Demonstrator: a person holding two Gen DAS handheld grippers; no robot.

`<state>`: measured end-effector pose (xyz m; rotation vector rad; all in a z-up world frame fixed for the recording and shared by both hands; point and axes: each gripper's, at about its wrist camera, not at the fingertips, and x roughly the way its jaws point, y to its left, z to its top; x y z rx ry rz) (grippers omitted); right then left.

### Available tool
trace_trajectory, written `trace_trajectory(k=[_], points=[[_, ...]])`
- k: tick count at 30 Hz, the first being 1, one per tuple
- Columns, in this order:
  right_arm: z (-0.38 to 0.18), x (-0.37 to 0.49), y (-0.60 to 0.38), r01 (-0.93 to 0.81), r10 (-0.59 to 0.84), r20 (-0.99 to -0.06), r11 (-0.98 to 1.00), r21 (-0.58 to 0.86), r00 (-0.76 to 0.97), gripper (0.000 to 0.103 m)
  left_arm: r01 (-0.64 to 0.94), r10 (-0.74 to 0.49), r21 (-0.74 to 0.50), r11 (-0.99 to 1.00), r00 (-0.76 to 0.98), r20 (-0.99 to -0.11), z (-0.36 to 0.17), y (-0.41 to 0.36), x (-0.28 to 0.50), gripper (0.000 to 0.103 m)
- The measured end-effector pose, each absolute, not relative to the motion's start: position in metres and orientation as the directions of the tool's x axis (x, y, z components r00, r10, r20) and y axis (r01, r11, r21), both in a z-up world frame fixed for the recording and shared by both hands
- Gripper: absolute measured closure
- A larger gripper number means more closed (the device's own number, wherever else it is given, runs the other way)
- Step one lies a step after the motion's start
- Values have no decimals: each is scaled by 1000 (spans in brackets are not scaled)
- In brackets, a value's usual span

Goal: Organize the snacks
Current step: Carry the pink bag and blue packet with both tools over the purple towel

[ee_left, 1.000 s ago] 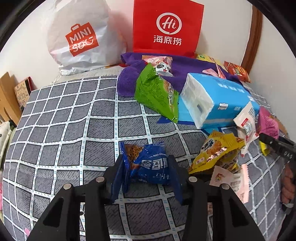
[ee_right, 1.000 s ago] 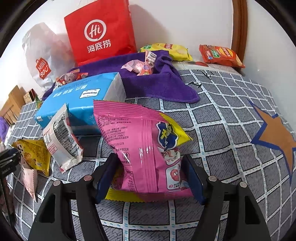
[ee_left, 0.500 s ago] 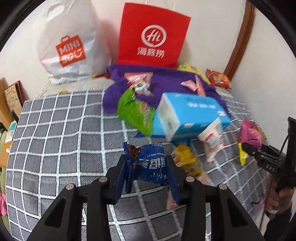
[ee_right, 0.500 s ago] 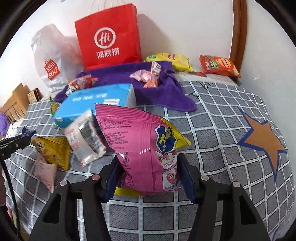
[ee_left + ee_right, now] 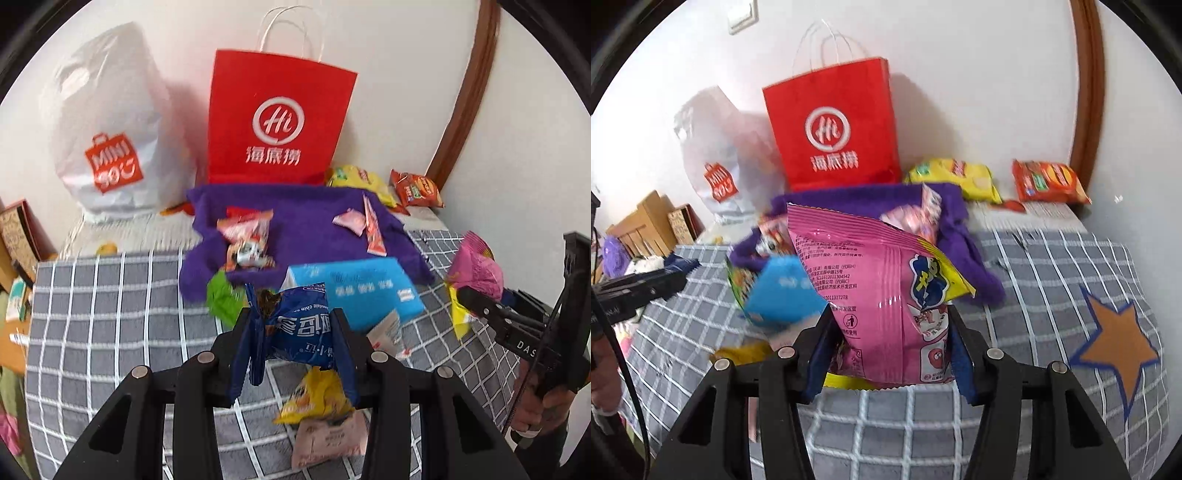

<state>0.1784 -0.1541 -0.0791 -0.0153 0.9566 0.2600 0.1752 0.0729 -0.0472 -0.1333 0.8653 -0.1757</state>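
A red paper bag (image 5: 277, 122) stands against the wall beside a white plastic bag (image 5: 110, 125), behind a purple towel (image 5: 306, 218) strewn with snack packets on the checked bed cover (image 5: 110, 306).

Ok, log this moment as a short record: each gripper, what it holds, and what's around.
left gripper: shut on blue snack packet, held above the bedspread
right gripper: fingers closing on pink snack bag, which sits between them
surface: grey checked bedspread
at the wall: red paper bag, white plastic bag
behind the grippers: purple towel with small packets on it, blue tissue pack
loose below left gripper: yellow packet
far corner: orange packet, yellow bag
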Motion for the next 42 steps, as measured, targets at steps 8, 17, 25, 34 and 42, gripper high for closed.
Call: trace_trajectory(k=[8,17,25,34,42], points=[[-68,203,-134,-269,259,-797,955,126,546,49,111,-235,-216,970,649,-724,-23,69,196,64],[-46,230,-129,-264,235,-790,960,96,566,49,111,-234,-216,970,658,-716,-2,65,223,64],[-42,258,-122,-264,234,-788,960,94,569,49,107,-244,-232,967,649,-720,-2,68,245,64],[-45,295,-117,-258,227,-787,962,89,574,49,87,-238,-241,967,650,-722,-4,81,277,64],[-47,330,-105,-277,242,-777,956,91,581,49,77,-240,-251,965,646,-724,-13,85,310,64]])
